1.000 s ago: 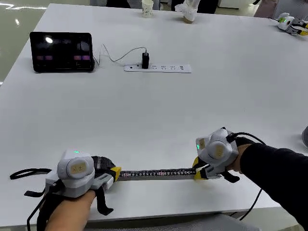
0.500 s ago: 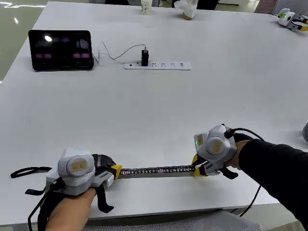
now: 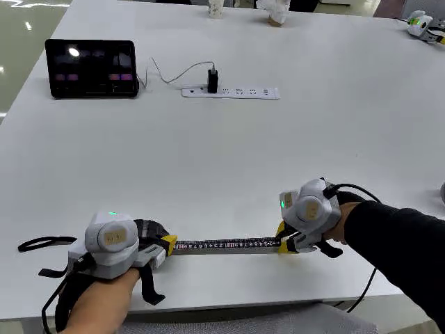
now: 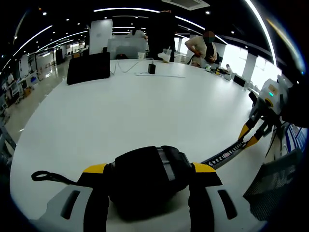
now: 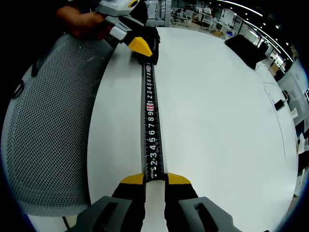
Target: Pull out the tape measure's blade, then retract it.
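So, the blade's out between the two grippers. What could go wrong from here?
1. The right hand-held gripper pinches only the very end of the blade; a slip could let it whip back toward the case.
2. The left hand-held gripper grips the rounded case across its sides; the pull might twist it loose.
3. The blade runs close to the near edge of the table and might slide off.

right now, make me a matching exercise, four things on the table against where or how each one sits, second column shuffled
1 tape measure case
2 blade
3 tablet
4 power strip

a far left of the table
b pulled out, its end pinched by the right gripper
c black plug in it
d held by the left gripper

Pairs: 1-d, 2-b, 3-a, 4-c
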### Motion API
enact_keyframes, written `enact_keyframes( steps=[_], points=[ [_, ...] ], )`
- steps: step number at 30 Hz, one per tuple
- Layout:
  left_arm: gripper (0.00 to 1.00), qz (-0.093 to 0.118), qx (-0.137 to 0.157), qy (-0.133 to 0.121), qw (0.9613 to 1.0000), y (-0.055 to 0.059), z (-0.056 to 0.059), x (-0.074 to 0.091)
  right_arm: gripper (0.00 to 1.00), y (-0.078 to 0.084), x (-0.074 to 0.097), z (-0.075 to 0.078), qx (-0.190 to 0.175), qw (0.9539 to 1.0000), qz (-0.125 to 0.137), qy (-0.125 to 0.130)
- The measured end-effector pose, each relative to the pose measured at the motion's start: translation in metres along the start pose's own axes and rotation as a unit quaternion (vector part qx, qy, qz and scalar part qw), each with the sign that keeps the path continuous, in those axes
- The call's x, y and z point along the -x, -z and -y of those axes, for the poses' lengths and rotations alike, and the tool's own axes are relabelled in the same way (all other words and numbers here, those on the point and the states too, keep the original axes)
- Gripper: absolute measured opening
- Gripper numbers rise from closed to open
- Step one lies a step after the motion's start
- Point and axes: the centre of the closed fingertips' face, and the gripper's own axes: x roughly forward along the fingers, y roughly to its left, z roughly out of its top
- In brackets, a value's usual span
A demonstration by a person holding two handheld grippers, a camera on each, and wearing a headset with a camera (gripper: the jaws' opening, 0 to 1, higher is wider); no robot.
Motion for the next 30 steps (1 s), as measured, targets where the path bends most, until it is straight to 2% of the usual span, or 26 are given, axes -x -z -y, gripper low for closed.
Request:
enact_keyframes(
  steps=[14,23,30],
  points=[
    [0.62,0.000,0.001,0.001,1.0000,0.000,0.000,-0.001,0.11,-0.008,-0.004,0.001,0.010,0.9999,-0.003,-0.010],
    [0.62,0.000,0.001,0.000,1.0000,0.000,0.000,-0.001,0.11,-0.013,-0.005,0.002,-0.007,1.0000,0.005,-0.004],
    [0.62,0.000,0.001,0.000,1.0000,0.000,0.000,-0.001,0.11,-0.018,-0.007,0.002,-0.007,1.0000,0.000,-0.004]
  ],
)
